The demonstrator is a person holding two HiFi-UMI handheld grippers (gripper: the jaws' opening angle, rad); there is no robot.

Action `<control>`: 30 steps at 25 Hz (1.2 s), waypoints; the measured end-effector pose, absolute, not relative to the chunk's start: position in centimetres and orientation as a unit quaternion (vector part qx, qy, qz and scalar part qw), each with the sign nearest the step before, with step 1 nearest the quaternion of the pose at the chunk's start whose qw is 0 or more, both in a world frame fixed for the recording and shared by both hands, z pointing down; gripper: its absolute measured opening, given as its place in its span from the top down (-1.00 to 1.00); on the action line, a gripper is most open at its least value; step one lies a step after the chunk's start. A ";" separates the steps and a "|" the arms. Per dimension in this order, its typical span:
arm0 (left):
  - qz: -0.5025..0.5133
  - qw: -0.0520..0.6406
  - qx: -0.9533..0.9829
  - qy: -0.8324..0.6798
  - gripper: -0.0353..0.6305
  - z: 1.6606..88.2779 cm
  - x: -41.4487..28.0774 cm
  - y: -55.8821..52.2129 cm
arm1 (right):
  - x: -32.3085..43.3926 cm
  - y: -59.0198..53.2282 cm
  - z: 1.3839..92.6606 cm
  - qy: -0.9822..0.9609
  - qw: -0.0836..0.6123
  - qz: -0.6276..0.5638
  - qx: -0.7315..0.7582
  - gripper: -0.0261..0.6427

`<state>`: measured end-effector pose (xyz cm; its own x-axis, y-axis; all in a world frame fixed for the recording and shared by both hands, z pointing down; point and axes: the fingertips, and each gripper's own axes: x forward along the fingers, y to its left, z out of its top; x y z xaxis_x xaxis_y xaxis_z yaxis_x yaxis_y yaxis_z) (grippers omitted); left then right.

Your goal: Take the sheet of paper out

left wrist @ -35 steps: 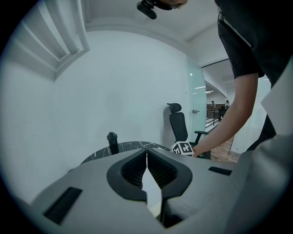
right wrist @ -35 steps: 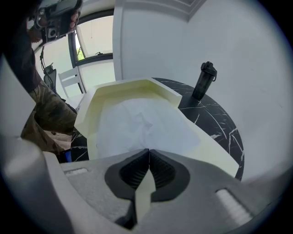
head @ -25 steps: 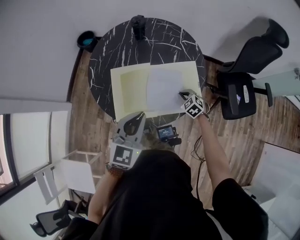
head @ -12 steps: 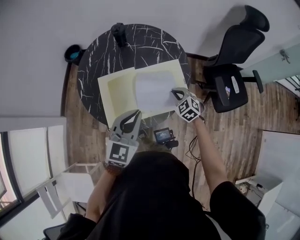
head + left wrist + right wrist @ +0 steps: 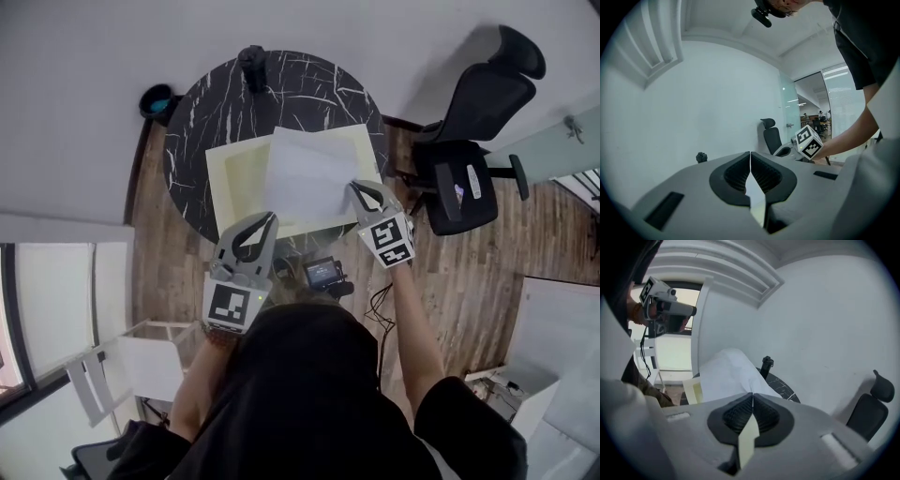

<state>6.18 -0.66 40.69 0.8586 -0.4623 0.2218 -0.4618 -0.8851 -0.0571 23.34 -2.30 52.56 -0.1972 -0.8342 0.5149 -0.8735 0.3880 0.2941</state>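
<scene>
A white sheet of paper point(image 5: 305, 173) lies over the right half of an open pale yellow folder point(image 5: 234, 183) on the round black marble table point(image 5: 202, 112). My right gripper point(image 5: 359, 187) is shut on the sheet's near right corner. In the right gripper view the sheet point(image 5: 729, 373) rises in a curve beyond the closed jaws of my right gripper point(image 5: 752, 393), with the folder point(image 5: 691, 390) under it. My left gripper point(image 5: 267, 218) hovers at the folder's front edge. Seen in its own view, my left gripper point(image 5: 750, 152) has its jaws touching with nothing between them.
A small black object point(image 5: 252, 64) stands at the table's far edge. A black office chair point(image 5: 473, 141) is to the right of the table, and a teal bin point(image 5: 157, 100) sits on the floor at its left. A white wall runs behind.
The right gripper has lifted the sheet's corner, so the sheet now bows up off the folder and reaches past its far edge. The left gripper has edged toward the folder's front edge.
</scene>
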 end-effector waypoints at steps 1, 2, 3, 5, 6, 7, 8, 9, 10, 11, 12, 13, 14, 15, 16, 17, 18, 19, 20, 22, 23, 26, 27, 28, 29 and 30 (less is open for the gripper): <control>-0.112 -0.007 -0.962 0.248 0.88 40.3 5.9 -0.8 | 22.9 -2.2 51.6 -0.776 0.291 0.032 0.559 0.92; -0.107 -0.008 -0.961 0.253 0.88 39.8 5.6 -0.9 | 22.5 -2.1 50.6 -0.779 0.272 0.032 0.565 0.92; -0.100 -0.009 -0.961 0.258 0.88 39.4 5.3 -1.0 | 22.1 -2.0 49.6 -0.780 0.256 0.031 0.570 0.93; -0.089 -0.011 -0.959 0.269 0.88 38.4 4.4 -1.2 | 21.3 -1.8 47.6 -0.782 0.221 0.031 0.582 0.93; -0.085 -0.010 -0.958 0.275 0.88 37.9 3.9 -1.4 | 20.9 -1.8 46.8 -0.783 0.201 0.035 0.588 0.93; -0.081 -0.008 -0.956 0.282 0.88 37.4 3.4 -1.6 | 20.6 -1.9 46.0 -0.784 0.178 0.041 0.594 0.92; -0.075 -0.006 -0.955 0.288 0.88 36.9 3.0 -1.8 | 20.2 -2.0 45.1 -0.785 0.153 0.049 0.599 0.93; -0.068 -0.005 -0.953 0.295 0.88 36.4 2.6 -2.1 | 19.9 -2.1 44.3 -0.785 0.129 0.056 0.603 0.93; -0.061 -0.004 -0.952 0.301 0.88 35.9 2.3 -2.3 | 19.5 -2.1 43.5 -0.785 0.108 0.061 0.606 0.93; -0.057 -0.002 -0.950 0.307 0.88 35.5 2.0 -2.4 | 19.1 -2.3 42.7 -0.786 0.090 0.064 0.609 0.93; -0.053 0.001 -0.949 0.312 0.88 35.1 1.7 -2.6 | 18.8 -2.4 42.0 -0.786 0.074 0.065 0.610 0.93; -0.051 0.006 -0.948 0.315 0.88 34.8 1.6 -2.7 | 18.4 -2.5 41.3 -0.789 0.056 0.067 0.608 0.93; -0.050 0.010 -0.947 0.318 0.88 34.5 1.5 -2.9 | 18.1 -2.5 40.6 -0.793 0.037 0.068 0.604 0.93; -0.049 0.012 -0.946 0.321 0.88 34.3 1.4 -3.0 | 17.7 -2.6 39.8 -0.799 0.015 0.069 0.597 0.93; -0.047 0.010 -0.945 0.324 0.88 34.2 1.3 -3.1 | 17.3 -2.5 38.9 -0.807 -0.008 0.069 0.587 0.93; -0.043 0.005 -0.944 0.328 0.88 34.0 1.1 -3.3 | 16.9 -2.4 38.1 -0.814 -0.031 0.068 0.576 0.93; -0.039 0.001 -0.943 0.331 0.88 33.9 0.9 -3.4 | 16.7 -2.2 37.4 -0.818 -0.050 0.067 0.569 0.93; -0.036 0.000 -0.942 0.334 0.88 33.7 0.8 -3.5 | 16.6 -2.0 36.9 -0.820 -0.067 0.069 0.565 0.93; -0.035 0.004 -0.941 0.336 0.88 33.5 0.7 -3.6 | 16.6 -1.9 36.4 -0.819 -0.084 0.071 0.563 0.93; -0.035 0.010 -0.941 0.337 0.88 33.6 0.6 -3.7 | 16.8 -1.7 35.5 -0.816 -0.114 0.075 0.562 0.93; -0.036 0.008 -0.941 0.337 0.88 33.7 0.5 -3.8 | 16.9 -1.7 35.2 -0.814 -0.125 0.072 0.562 0.93; -0.033 -0.003 -0.941 0.338 0.88 34.0 0.4 -4.1 | 16.6 -1.9 34.2 -0.814 -0.149 0.059 0.558 0.93; -0.031 -0.004 -0.941 0.338 0.88 33.9 0.4 -4.3 | 16.5 -2.0 33.9 -0.815 -0.158 0.058 0.554 0.93; -0.028 -0.004 -0.941 0.338 0.88 33.8 0.6 -4.5 | 16.5 -2.1 33.5 -0.817 -0.168 0.059 0.548 0.93; -0.026 -0.004 -0.941 0.336 0.88 33.6 0.8 -4.6 | 16.4 -2.1 33.2 -0.819 -0.177 0.059 0.543 0.93; -0.025 -0.002 -0.942 0.334 0.88 33.5 0.9 -4.7 | 16.4 -2.2 32.8 -0.820 -0.183 0.058 0.539 0.93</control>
<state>0.90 -4.67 33.50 0.7750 -0.6301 0.0479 -0.6303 -0.7762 -0.0123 16.38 -2.22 32.85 -0.3526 -0.9048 -0.2387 -0.8626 0.4132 -0.2920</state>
